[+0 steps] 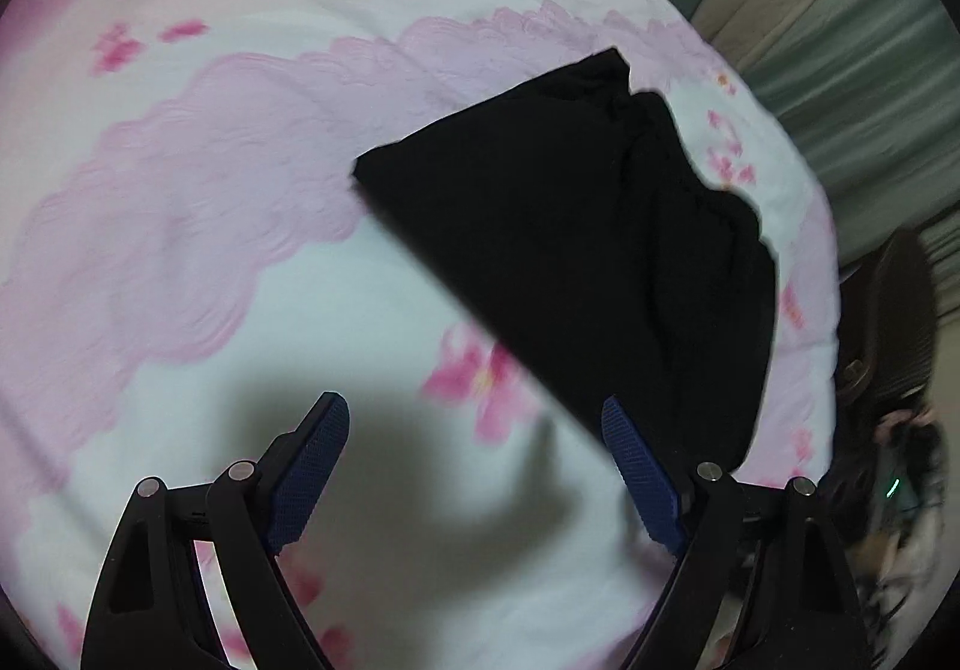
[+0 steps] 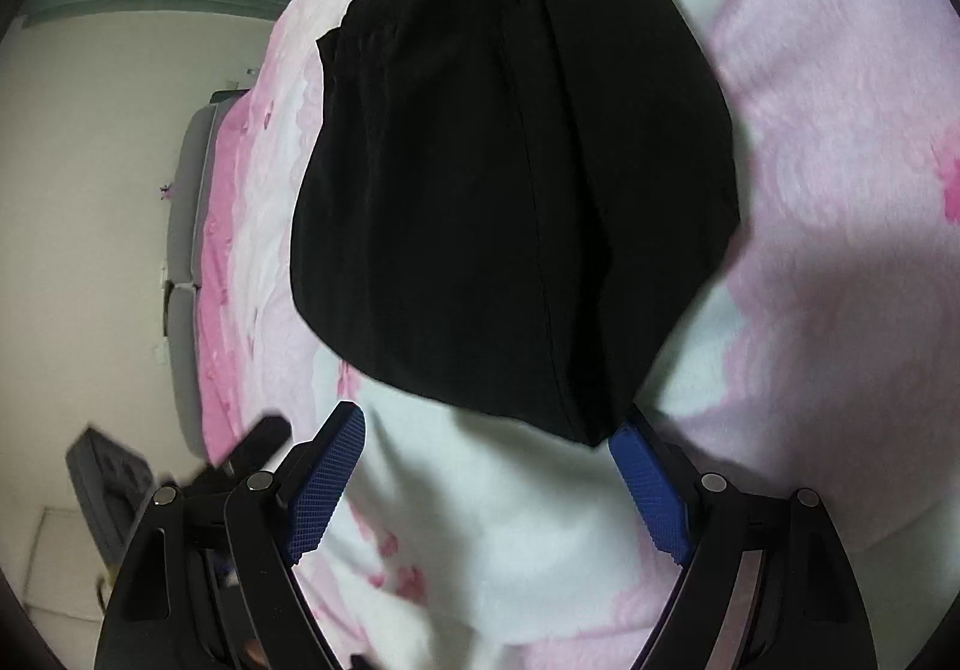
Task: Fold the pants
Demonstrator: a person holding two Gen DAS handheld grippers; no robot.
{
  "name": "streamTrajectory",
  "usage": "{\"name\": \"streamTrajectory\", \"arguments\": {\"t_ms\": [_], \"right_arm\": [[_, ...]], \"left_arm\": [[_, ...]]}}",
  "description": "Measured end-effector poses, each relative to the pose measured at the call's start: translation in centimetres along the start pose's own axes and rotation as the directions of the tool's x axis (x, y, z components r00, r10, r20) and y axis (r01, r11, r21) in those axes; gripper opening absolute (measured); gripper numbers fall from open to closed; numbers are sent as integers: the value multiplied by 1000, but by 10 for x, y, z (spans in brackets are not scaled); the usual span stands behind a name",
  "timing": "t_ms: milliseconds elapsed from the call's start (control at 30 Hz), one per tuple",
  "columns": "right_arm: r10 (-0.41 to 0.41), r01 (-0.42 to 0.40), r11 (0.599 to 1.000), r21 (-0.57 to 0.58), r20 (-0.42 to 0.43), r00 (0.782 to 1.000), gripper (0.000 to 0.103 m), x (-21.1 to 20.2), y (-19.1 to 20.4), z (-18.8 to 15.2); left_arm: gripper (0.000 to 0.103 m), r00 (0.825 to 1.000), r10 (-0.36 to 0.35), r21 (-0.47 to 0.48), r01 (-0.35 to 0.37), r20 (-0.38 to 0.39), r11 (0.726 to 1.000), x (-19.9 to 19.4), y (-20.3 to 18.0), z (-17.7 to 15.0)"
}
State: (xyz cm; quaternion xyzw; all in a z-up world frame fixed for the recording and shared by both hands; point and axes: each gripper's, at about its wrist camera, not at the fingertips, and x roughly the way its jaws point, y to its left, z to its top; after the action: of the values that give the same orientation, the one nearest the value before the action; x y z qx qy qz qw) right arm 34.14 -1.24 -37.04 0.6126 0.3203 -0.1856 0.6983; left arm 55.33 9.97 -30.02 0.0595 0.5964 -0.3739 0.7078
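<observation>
Black pants (image 1: pixel 576 250) lie folded in a compact bundle on a pink and white floral blanket (image 1: pixel 198 178). In the left wrist view they sit ahead and to the right of my left gripper (image 1: pixel 477 418), which is open and empty above the blanket, its right finger (image 1: pixel 642 478) near the bundle's near edge. In the right wrist view the pants (image 2: pixel 510 190) fill the middle, straight ahead of my right gripper (image 2: pixel 489 430), which is open and empty; the bundle's near corner lies by its right finger (image 2: pixel 648 490).
The blanket (image 2: pixel 840 190) covers a bed. Green curtains (image 1: pixel 870 88) hang beyond the bed's far edge. A dark chair (image 1: pixel 900 322) stands at the right. The bed's side, a grey headboard (image 2: pixel 186 250) and pale floor (image 2: pixel 90 190) show in the right wrist view.
</observation>
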Motion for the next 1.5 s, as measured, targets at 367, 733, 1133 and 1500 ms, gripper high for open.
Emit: {"name": "streamTrajectory", "arguments": {"t_ms": [367, 733, 1133, 1500], "right_arm": [[-19, 19, 1000, -10, 39, 999, 80, -1, -5, 17], [-61, 63, 998, -22, 82, 995, 32, 5, -6, 34], [-177, 205, 934, -294, 119, 977, 12, -61, 52, 49], [-143, 203, 852, -483, 159, 977, 12, -159, 108, 44]], "left_arm": [[84, 978, -201, -257, 207, 50, 944, 58, 46, 64], [16, 973, -227, -303, 229, 40, 925, 80, 41, 78], [11, 999, 22, -29, -21, 45, 999, -4, -36, 66], [10, 983, -50, 46, 43, 175, 998, -115, -81, -1]]}}
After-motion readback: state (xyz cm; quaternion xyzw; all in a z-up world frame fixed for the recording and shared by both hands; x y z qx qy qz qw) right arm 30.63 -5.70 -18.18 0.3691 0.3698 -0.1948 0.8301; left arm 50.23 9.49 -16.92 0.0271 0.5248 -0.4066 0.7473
